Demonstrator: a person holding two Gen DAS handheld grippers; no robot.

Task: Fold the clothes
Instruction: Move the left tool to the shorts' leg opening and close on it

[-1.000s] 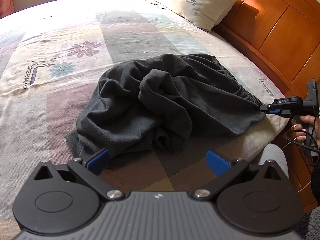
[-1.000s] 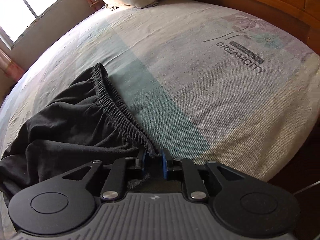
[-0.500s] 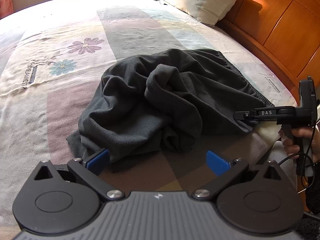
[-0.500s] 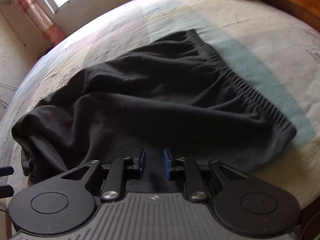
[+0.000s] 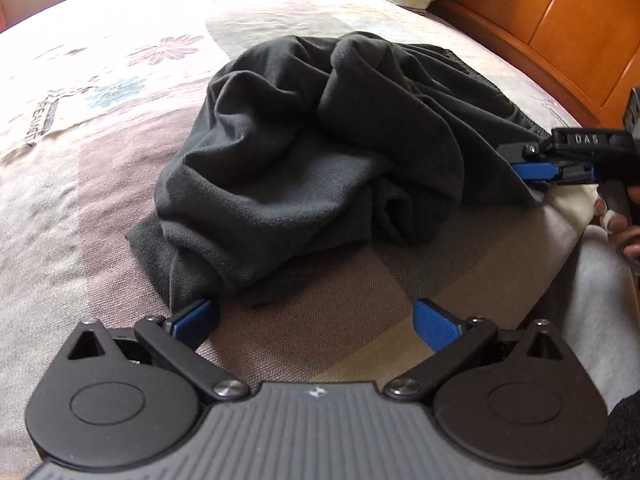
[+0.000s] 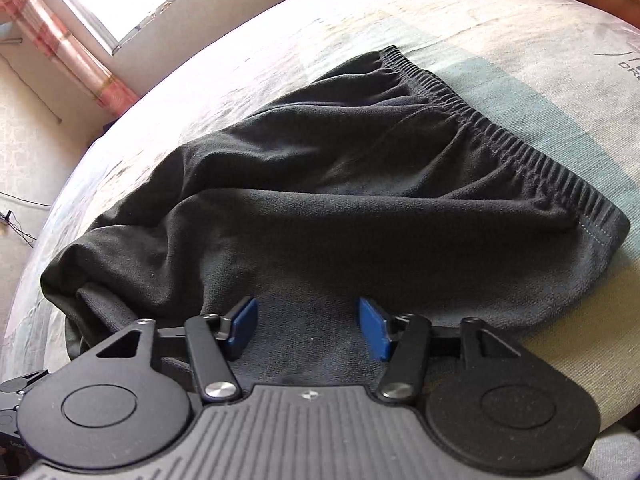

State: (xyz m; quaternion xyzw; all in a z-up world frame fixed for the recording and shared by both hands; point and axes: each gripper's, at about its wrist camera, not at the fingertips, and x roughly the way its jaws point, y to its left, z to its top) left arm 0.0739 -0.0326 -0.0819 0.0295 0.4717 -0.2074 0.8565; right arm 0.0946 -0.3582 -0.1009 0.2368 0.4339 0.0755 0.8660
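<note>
Lying crumpled near the bed's point(image 5: 100, 216) near edge, the shorts point(image 5: 304, 148) keep their waistband point(image 6: 500, 132) toward the headboard point(image 5: 560, 28) side, and we see bare bedding beyond them. Our left gripper point(image 5: 316, 316) stands wide apart over bare sheet, one pad at the shorts' hem. Our right gripper point(image 6: 308, 326), its jaws just opened, straddles the fabric without pinching it.

The left tongs point(image 5: 314, 316) stand wide open at the bottom of the left wrist view, tilted downward. The right tongs point(image 6: 308, 328) have just been opening, blue pads apart with dark cloth lying between them, unpressed. At that view's right edge, a hand point(image 5: 620, 224) grips the right tongs' handle.
</note>
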